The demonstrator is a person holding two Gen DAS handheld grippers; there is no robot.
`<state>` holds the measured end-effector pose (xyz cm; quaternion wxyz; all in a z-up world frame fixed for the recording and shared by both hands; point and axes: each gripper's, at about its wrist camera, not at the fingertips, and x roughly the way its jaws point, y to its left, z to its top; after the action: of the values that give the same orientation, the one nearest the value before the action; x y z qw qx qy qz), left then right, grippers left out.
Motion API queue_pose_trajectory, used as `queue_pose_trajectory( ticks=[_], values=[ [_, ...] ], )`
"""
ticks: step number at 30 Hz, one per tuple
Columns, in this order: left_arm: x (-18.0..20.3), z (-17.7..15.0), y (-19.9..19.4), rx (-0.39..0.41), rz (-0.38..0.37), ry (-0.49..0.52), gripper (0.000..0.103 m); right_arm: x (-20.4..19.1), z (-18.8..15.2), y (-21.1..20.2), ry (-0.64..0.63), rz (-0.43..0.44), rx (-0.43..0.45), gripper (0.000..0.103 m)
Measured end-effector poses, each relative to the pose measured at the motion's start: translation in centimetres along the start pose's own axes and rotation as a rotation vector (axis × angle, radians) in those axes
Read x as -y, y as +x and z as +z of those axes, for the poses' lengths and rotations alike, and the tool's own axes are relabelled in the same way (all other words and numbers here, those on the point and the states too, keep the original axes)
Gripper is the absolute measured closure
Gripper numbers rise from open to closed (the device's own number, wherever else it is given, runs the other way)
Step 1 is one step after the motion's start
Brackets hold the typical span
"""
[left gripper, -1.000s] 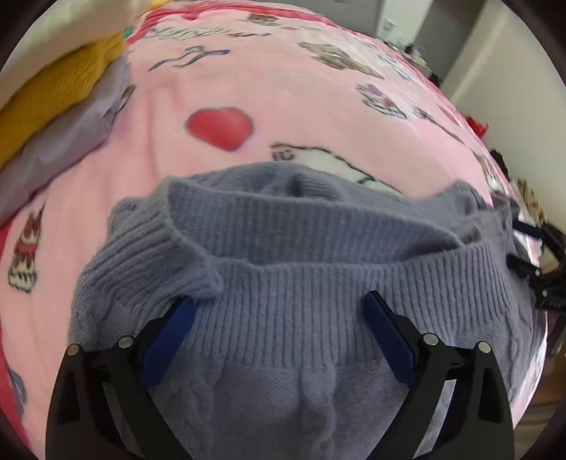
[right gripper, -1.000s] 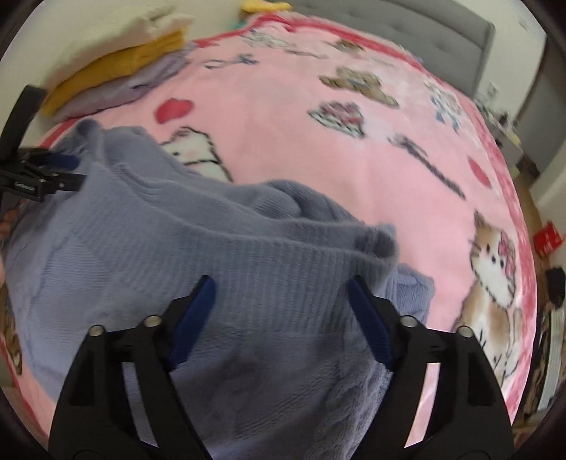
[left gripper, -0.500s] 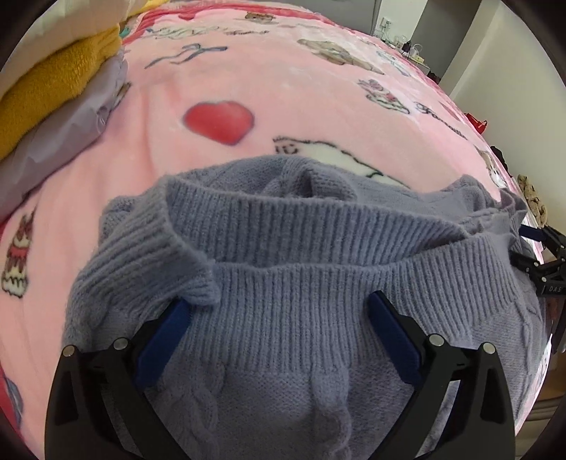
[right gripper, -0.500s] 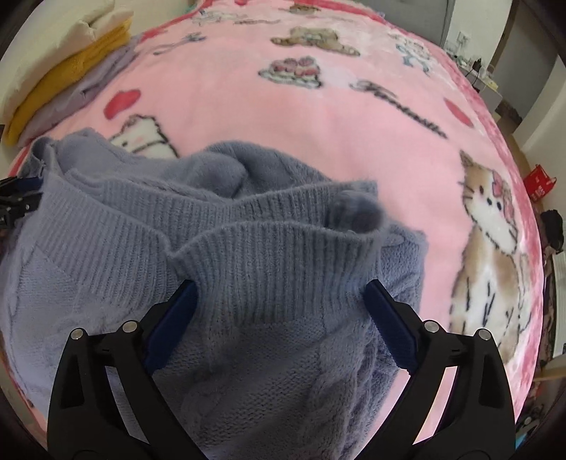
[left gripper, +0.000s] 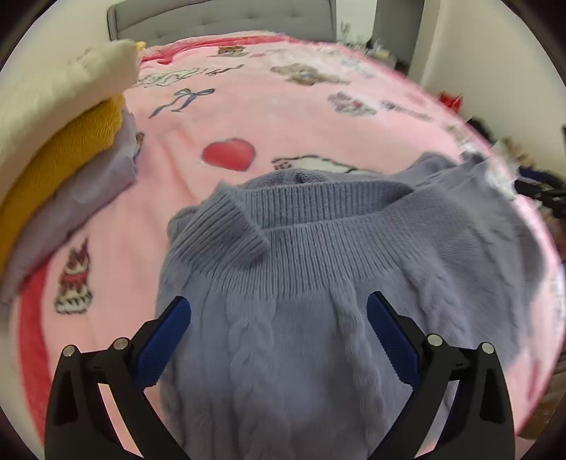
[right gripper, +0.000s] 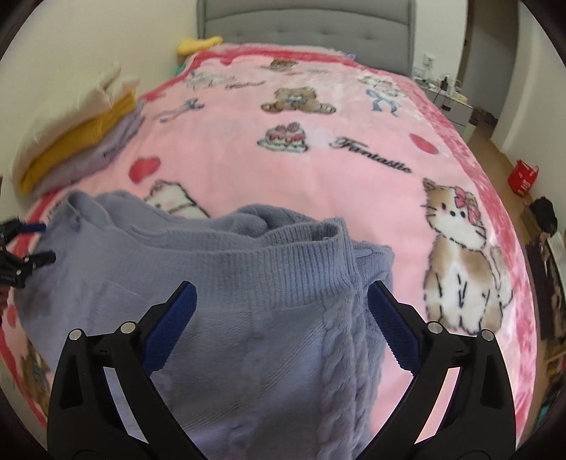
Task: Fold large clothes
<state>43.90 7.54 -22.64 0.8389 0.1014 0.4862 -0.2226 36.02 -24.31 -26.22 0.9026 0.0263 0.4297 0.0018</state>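
**Reader:** Sweater first, please. Where was it in the left wrist view?

**Describer:** The grey-blue cable-knit sweater (left gripper: 300, 290) filled the lower centre of the frame, lying on a pink cartoon-print blanket (left gripper: 283, 116). Its ribbed hem was doubled over its body, which suggests a fold had just been laid. The left gripper (left gripper: 279, 318) stood in the bottom foreground with its blue pads (left gripper: 166, 336) spread wide on either side of the knit, pressing on nothing. At the upper left sat a stack of folded clothes (left gripper: 70, 148), cream over mustard over lilac, probably finished pieces set aside out of the way. A grey headboard (left gripper: 219, 17) ran along the top.

**Reader:** And the right wrist view?

**Describer:** The same sweater (right gripper: 247, 300) occupied the lower left and centre, its ribbed edge curling up just above the tool. The right gripper (right gripper: 283, 318) was at the bottom; its jaws had just been opening and stood at their widest, with knit lying between them but unclamped. I judged that as letting go after placing the fold. The other gripper's tips peeked in at the far left edge, beside the sweater's opposite corner. The stack (right gripper: 81, 138) sat at upper left.
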Motion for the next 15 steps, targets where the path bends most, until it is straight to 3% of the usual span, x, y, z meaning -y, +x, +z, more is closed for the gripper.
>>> queue_pose_trajectory(
  ticks=[2,5,9,15],
  values=[
    [-1.7,-0.5,-0.8,0.021,-0.061,-0.031,0.005,-0.4,-0.2,-1.0,0.006,-0.005,0.027,0.008],
    [-4.3,-0.7,-0.4,-0.021,-0.165,-0.1,0.005,-1.3,-0.5,-2.2,0.012,-0.015,0.06,0.008],
    [-7.4,-1.3,0.6,-0.035,-0.181,-0.16,0.005,-2.6,-0.8,-3.6,0.008,-0.034,0.115,0.008],
    [-10.1,-1.0,3.6,-0.129,-0.325,-0.236,0.005,-4.4,-1.1,-4.0,-0.011,-0.082,0.101,0.008]
  ],
)
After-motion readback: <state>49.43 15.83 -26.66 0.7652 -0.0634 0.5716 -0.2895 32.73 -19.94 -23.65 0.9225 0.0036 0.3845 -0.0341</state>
